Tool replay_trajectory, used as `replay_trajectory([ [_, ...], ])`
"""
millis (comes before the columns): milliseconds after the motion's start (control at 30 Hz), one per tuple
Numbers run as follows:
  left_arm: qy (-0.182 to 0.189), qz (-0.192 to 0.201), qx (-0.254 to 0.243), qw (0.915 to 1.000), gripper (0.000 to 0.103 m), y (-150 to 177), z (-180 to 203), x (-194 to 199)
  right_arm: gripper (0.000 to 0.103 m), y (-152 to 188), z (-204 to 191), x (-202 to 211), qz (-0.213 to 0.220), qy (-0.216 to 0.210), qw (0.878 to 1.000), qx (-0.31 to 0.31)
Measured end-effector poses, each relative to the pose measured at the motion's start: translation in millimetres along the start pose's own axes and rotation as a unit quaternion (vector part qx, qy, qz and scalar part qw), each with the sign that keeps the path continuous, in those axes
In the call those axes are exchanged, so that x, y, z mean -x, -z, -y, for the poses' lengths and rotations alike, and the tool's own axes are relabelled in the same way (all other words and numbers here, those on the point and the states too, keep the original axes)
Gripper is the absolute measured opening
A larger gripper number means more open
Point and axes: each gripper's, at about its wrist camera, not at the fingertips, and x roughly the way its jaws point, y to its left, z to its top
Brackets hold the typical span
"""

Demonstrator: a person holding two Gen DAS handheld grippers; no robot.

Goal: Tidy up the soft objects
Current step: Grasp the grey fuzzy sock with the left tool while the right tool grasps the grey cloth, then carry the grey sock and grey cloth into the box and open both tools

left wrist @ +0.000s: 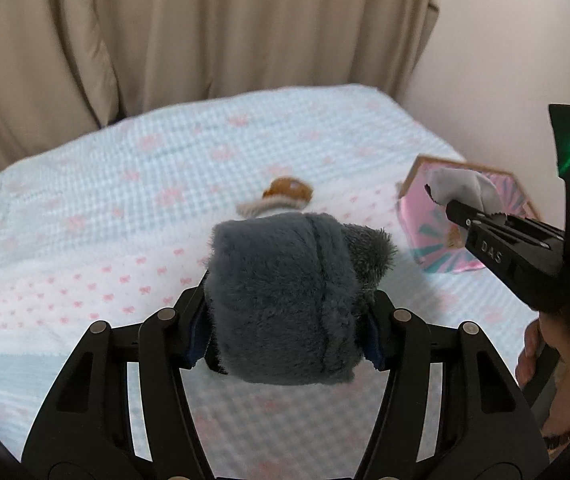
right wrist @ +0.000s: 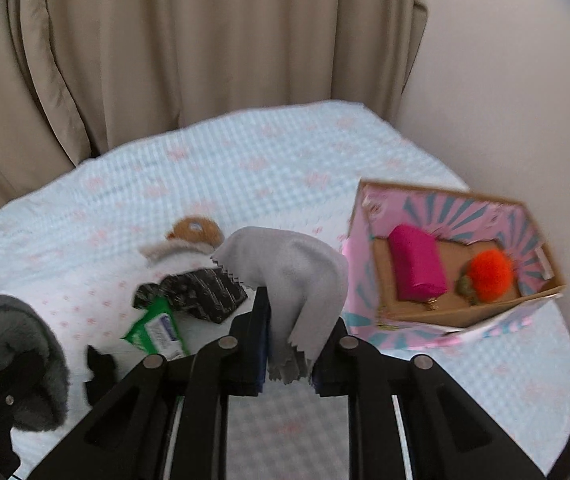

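My left gripper (left wrist: 287, 312) is shut on a grey furry plush piece (left wrist: 285, 300) and holds it above the bed; it also shows at the left of the right wrist view (right wrist: 13, 356). My right gripper (right wrist: 291, 340) is shut on a light grey cloth (right wrist: 289, 272) with zigzag edges, which drapes over its fingers; in the left wrist view the cloth (left wrist: 459, 188) hangs in front of the box. A pink patterned cardboard box (right wrist: 365, 240) lies open at the right, holding a magenta pouch (right wrist: 417, 268) and an orange pom-pom (right wrist: 489, 274).
On the white bow-print blanket (right wrist: 97, 300) lie a brown and white plush toy (right wrist: 189, 240), a black patterned pouch (right wrist: 205, 292), a green wipes packet (right wrist: 157, 328) and a small black item (right wrist: 99, 364). Beige curtains (right wrist: 205, 40) hang behind the bed; a wall stands right.
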Motion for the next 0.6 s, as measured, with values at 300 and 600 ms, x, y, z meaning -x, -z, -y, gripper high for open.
replay_trajectory([
  [300, 0.021, 0.028, -0.014, 0.9993, 0.056, -51.0, 42.8, 82.3, 0.015, -30.1, 25.3, 117.2, 0.028, -0.011, 1.000, -0.007],
  [600, 0.053, 0.042, -0.029, 0.9973, 0.056, -89.2, 122.7, 121.1, 0.015, -48.8, 96.3, 191.0, 0.054, -0.003, 0.998, -0.044],
])
